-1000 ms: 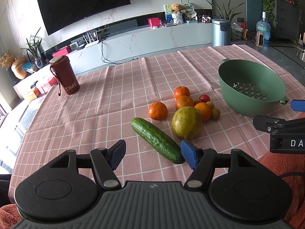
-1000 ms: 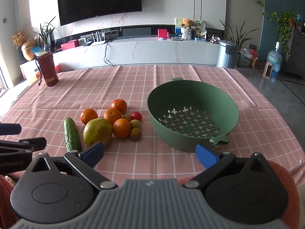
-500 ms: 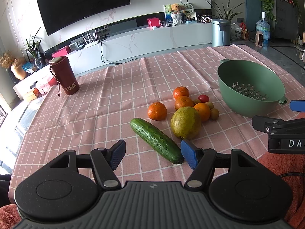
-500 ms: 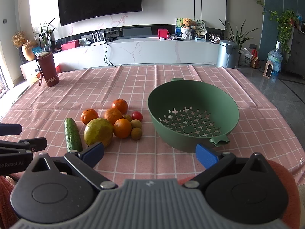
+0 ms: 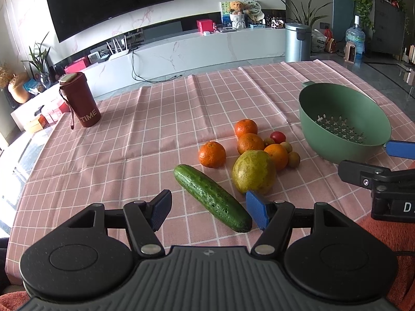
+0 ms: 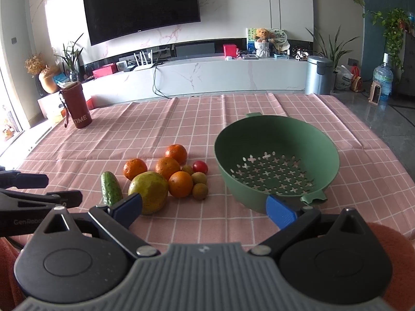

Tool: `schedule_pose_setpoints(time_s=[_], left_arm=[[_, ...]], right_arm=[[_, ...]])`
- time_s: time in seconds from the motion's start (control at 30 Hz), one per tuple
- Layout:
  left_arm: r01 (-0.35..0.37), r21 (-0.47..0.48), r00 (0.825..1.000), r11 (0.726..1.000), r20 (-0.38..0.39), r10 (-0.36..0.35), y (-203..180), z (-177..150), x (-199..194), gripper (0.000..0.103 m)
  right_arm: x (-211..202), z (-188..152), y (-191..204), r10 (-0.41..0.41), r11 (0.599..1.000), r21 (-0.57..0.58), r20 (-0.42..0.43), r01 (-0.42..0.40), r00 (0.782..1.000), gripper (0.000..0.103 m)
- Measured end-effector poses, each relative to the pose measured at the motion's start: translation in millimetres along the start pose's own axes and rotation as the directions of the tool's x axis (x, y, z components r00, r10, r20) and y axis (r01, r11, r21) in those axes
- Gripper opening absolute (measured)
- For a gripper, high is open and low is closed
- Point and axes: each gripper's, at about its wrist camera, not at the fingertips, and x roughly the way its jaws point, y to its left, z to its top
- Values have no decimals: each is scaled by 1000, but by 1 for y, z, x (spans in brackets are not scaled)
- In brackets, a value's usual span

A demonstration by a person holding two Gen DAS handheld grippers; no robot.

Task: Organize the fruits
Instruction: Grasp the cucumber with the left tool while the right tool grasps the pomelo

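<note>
Evidently no fruit is yet moved. A maroon cup (image 5: 81, 101) stands at the tablecloth's (image 5: 160, 119) far left edge, clear of the work. Left gripper (image 5: 208, 211), jaws spread, hovers over the cucumber (image 5: 211, 197); mango (image 5: 253, 171) and oranges (image 5: 212, 154) cluster centrally. Right gripper (image 6: 207, 208), jaws spread and empty, faces the empty green colander (image 6: 276, 165) toward the right edge. Next: pinch one fruit, lift over the rim.
</note>
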Motion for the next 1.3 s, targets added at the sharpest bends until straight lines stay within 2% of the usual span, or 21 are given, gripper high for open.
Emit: schedule_pose_setpoints(time_s=[0.07,0.13,0.27,0.33,0.4,0.5,0.57,0.73,1.03,1.3], left_arm=[[7,-7,1000,1000,-16,-7,4,3,7,77],[4,-24,999,1000,-35,-5,10,8,15,77],[31,-108,997,994,-70,-38,29,15,34,76],[40,-148,994,988,-91,-54,37,16,45,67],[55,-197,990,979,-117,-79,45,16,59,63],[76,-261,988,962,-113,-109,53,12,73,62],[79,-311,985,947,-123,-122,58,10,82,62],[138,-414,968,900,-136,-211,72,5,104,62],[176,-468,948,866,-155,-277,81,2,126,65],[215,-549,927,808,-146,-346,88,-3,138,65]], right_arm=[[6,3,4,34,999,-4,-3,-34,999,85],[16,6,11,58,998,-10,-26,-58,998,80],[41,13,21,111,994,22,-96,-109,989,68],[53,15,27,126,992,33,-114,-123,985,63],[65,17,33,131,991,32,-126,-128,983,62],[82,19,40,154,987,58,-148,-147,977,61],[93,18,44,159,986,73,-156,-150,975,61],[114,15,46,178,978,142,-165,-155,970,61],[140,9,42,221,960,221,-219,-173,950,61],[157,3,30,284,921,335,-226,-200,932,62]])
